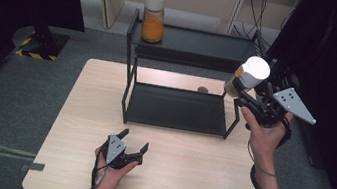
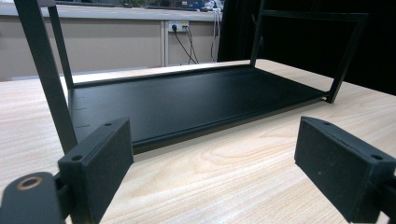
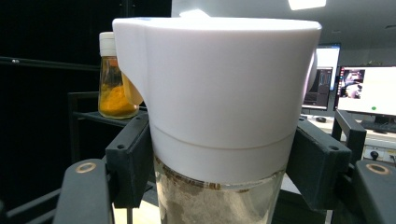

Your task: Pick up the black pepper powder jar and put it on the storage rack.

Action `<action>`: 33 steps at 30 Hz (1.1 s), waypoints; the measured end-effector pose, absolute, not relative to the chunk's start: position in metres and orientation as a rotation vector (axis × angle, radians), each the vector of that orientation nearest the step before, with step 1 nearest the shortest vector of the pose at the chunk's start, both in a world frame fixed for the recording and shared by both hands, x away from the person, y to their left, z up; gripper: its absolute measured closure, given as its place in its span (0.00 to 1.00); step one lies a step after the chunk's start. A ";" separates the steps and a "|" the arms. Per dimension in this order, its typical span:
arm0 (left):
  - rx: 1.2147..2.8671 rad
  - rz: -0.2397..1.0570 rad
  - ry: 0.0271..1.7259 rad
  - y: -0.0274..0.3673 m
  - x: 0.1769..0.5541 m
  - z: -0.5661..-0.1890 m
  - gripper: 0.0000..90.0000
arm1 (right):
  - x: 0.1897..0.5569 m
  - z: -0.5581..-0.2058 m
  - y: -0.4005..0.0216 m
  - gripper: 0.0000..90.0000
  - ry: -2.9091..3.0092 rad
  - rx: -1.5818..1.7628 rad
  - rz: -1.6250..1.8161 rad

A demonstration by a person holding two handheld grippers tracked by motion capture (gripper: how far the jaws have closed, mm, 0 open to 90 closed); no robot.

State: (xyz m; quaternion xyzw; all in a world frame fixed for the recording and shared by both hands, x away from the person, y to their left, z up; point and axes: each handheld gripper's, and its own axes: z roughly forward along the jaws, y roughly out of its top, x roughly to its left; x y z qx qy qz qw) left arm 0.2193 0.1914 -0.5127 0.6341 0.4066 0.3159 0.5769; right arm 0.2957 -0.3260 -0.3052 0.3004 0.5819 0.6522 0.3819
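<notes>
My right gripper [image 1: 243,94] is shut on a glass jar [image 1: 248,75] with a wide white cap and a pale filling. It holds the jar in the air at the right end of the black two-tier rack [image 1: 188,52], about level with the top shelf. In the right gripper view both pads press the jar [image 3: 219,107] just under its cap. A second jar [image 1: 153,15] with orange powder and a white cap stands on the left of the top shelf. My left gripper [image 1: 136,141] rests open on the table in front of the rack, jaws wide and empty.
The rack's lower shelf [image 2: 187,100] lies bare ahead of the left gripper. A small dark round object [image 1: 202,90] sits on the wooden table [image 1: 83,112] behind the rack. Dark curtains flank both sides. Monitors [image 3: 369,95] glow behind the held jar.
</notes>
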 end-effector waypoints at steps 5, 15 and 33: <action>1.483 0.738 0.952 0.192 0.219 -0.513 0.12 | 0.299 -0.301 -0.325 0.34 1.478 0.770 1.660; 1.484 0.738 0.952 0.192 0.220 -0.513 0.12 | 0.303 -0.291 -0.323 0.34 1.462 0.774 1.654; 1.482 0.737 0.952 0.192 0.220 -0.513 0.12 | 0.316 -0.269 -0.318 0.34 1.445 0.782 1.647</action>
